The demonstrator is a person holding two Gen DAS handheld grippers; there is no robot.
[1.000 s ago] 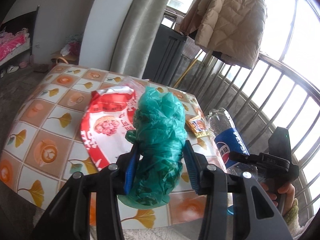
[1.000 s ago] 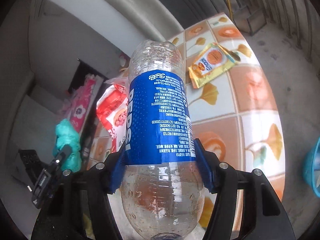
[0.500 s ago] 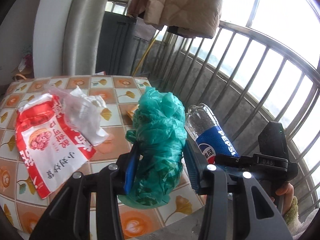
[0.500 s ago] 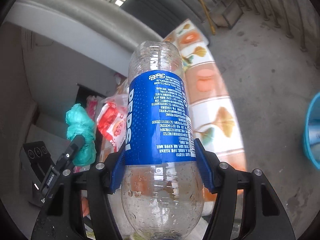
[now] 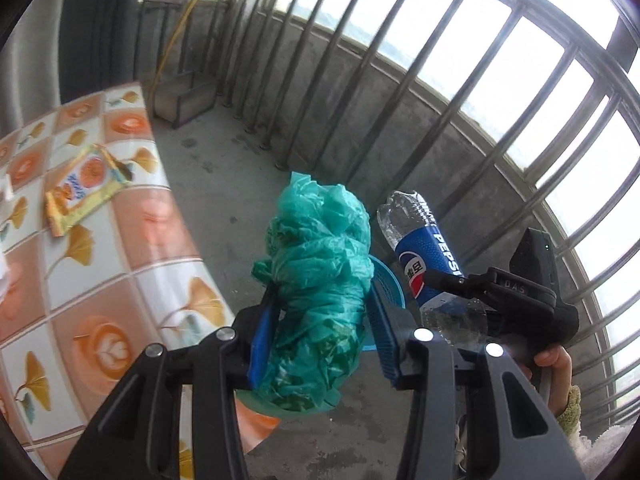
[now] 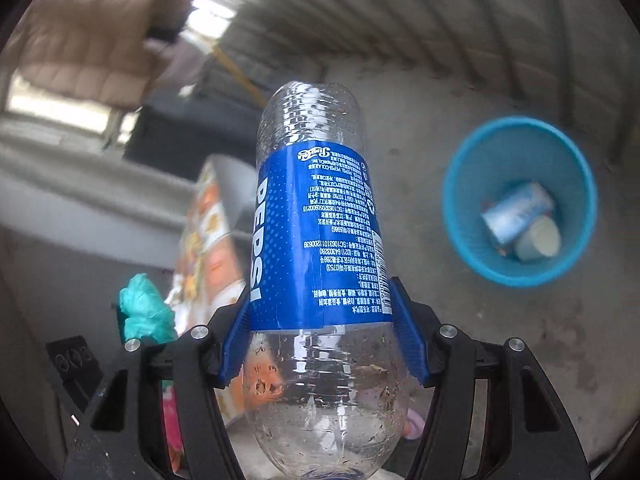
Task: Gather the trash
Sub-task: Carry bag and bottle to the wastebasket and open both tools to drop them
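My left gripper (image 5: 320,320) is shut on a crumpled green plastic bag (image 5: 320,264) and holds it in the air past the table edge. My right gripper (image 6: 320,320) is shut on an empty Pepsi bottle (image 6: 316,240) with a blue label; the bottle also shows in the left wrist view (image 5: 424,248). A blue trash bin (image 6: 472,168) stands on the concrete floor to the right of the bottle, holding a can and a paper cup. In the left wrist view only a sliver of the bin's rim (image 5: 390,280) shows behind the bag. The green bag appears in the right wrist view (image 6: 146,312) at lower left.
A table with an orange leaf-pattern cloth (image 5: 100,280) is at the left, with a yellow snack wrapper (image 5: 84,188) on it. A metal balcony railing (image 5: 440,100) runs behind. A small metal rack (image 5: 184,100) stands on the floor by the railing.
Both grippers have swung right, away from the table and toward the floor. The blue bin has come fully into the right wrist view. The red bag has left the left view.
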